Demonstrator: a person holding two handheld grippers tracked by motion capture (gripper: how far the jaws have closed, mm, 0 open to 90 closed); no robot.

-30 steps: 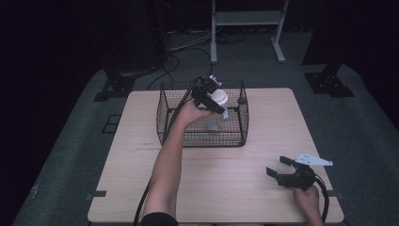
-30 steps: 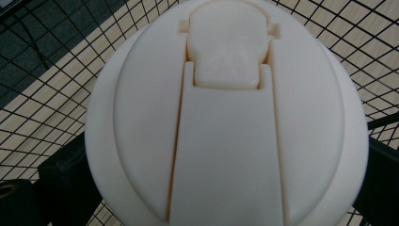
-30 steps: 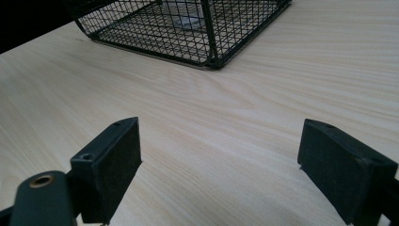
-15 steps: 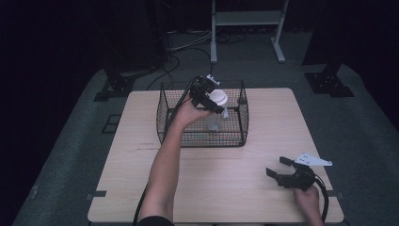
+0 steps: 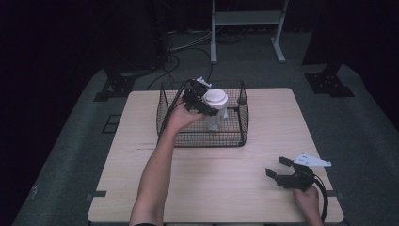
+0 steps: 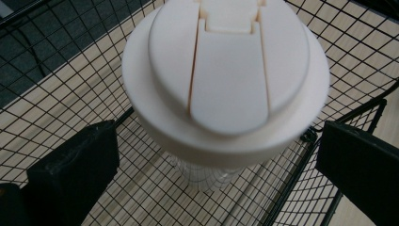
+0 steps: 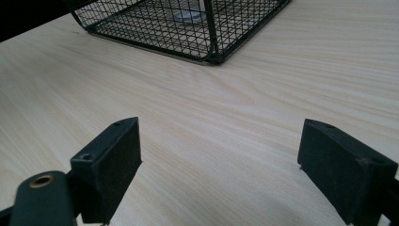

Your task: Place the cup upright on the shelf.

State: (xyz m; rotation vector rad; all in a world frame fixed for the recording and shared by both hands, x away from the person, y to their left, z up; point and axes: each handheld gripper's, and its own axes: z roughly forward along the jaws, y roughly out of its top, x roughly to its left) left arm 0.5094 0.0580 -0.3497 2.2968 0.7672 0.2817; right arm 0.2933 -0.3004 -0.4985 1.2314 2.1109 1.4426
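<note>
Right now we hold our left gripper [image 5: 207, 104] over the black wire basket [image 5: 240, 127] at the far middle of the wooden table [image 5: 141, 136]. Its jaws are spread wide and grip nothing. In the left gripper view the two black jaws stand on either side of a clear bottle [image 6: 202, 174] with a cream flip lid [image 6: 226, 70], and a gap shows between each jaw and the lid's rim. The bottle stands upright inside the basket, with its lid above the basket's rim in the high view [image 5: 215, 98]. Whether its base rests on the basket floor we cannot tell from the left gripper view; the right gripper view shows something round and clear [image 7: 188, 16] down on the mesh bottom.

Our right gripper [image 5: 278, 170] lies low near the table's near right corner, well apart from the basket, with our hand [image 5: 308, 201] behind it. Its jaws are also spread wide with nothing between them; in its own view we see bare wood grain [image 7: 221, 122] between the two pads and the basket's nearest corner [image 7: 211, 42] farther off. The grey three-cornered plate [image 5: 313, 161] sits on top of it.
</note>
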